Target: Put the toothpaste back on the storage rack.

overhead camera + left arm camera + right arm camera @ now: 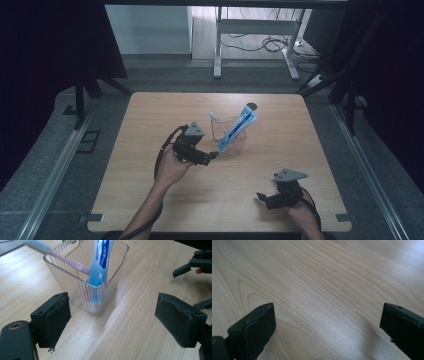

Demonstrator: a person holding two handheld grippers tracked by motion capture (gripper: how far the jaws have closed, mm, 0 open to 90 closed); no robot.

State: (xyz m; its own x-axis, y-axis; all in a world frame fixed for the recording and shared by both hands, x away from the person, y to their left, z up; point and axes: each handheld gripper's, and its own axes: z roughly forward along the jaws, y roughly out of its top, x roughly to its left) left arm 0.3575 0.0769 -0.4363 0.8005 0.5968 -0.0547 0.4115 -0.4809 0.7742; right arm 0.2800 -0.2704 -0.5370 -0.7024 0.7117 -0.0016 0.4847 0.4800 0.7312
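Fingers on the left gripper gape wide, just short of the clear cup mid-worktop. Toothpaste tube leans up-right inside; print unreadable. Right gripper released too.

Both grippers are black; the left gripper and right gripper each carry a grey three-cornered plate and a trailing black cable. Their flat jaw pads are dark, with small screw holes. The person's forearms are bare.

Lighting: dim and bluish in the high view, dark margins both sides. Table evenly lit; pale glare streaked its grain (both gripper views). Near jaws soft, slightly blurred.
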